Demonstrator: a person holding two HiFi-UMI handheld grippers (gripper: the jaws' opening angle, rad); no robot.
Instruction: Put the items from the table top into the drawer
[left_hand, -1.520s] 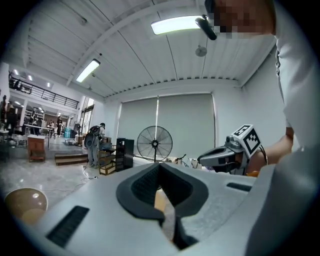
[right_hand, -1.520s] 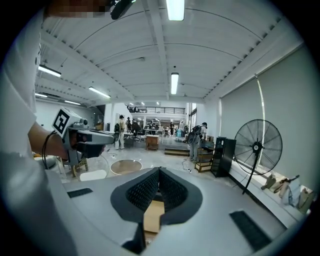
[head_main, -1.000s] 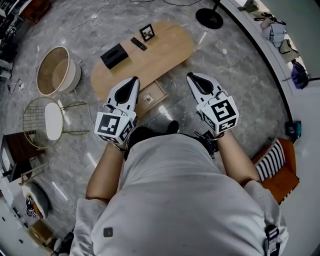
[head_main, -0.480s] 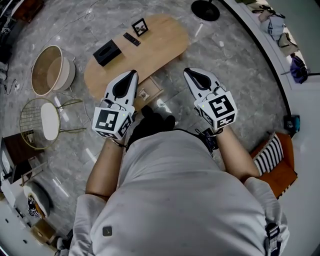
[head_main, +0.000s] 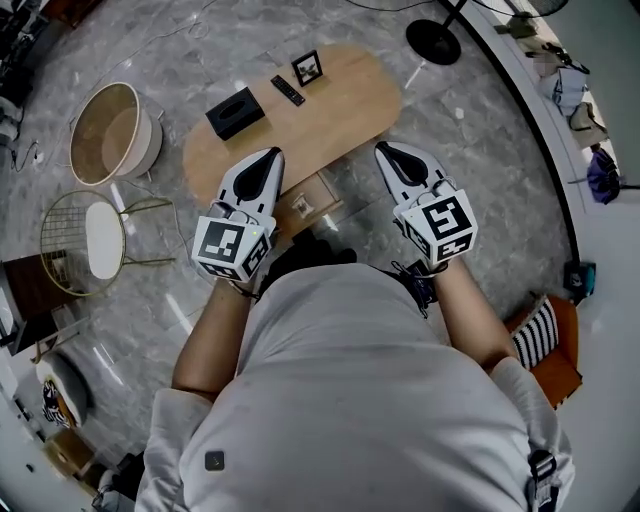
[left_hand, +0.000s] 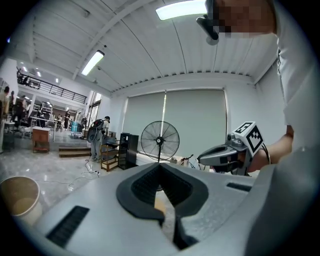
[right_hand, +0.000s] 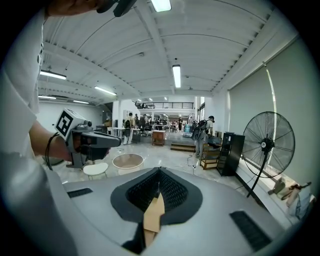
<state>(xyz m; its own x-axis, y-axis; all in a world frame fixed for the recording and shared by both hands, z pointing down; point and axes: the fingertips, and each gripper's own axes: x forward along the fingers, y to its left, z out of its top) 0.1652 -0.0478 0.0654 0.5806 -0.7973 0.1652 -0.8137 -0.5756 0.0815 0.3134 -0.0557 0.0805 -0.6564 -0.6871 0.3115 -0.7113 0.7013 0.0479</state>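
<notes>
On the oval wooden table (head_main: 340, 110) lie a black tissue box (head_main: 236, 112), a dark remote (head_main: 288, 90) and a small picture frame (head_main: 307, 68). Below the table's near edge an open wooden drawer (head_main: 318, 186) pokes out, with a small item inside. My left gripper (head_main: 272, 153) hovers over the near edge left of the drawer, shut and empty. My right gripper (head_main: 383, 150) hangs to the drawer's right, beside the table, also shut and empty. In the left gripper view the jaws (left_hand: 160, 166) meet at the tip. The right gripper view shows its jaws (right_hand: 159, 170) closed too.
A round beige tub (head_main: 112, 135) and a wire stool with a white seat (head_main: 95, 240) stand left of the table. A standing fan's black base (head_main: 438, 40) is beyond the table's far right end. An orange and striped cushion (head_main: 545, 340) lies at the right.
The head view has swung a little and both grippers have drifted together along the table's near edge. Both stay shut and empty. The items on the table have not moved.
</notes>
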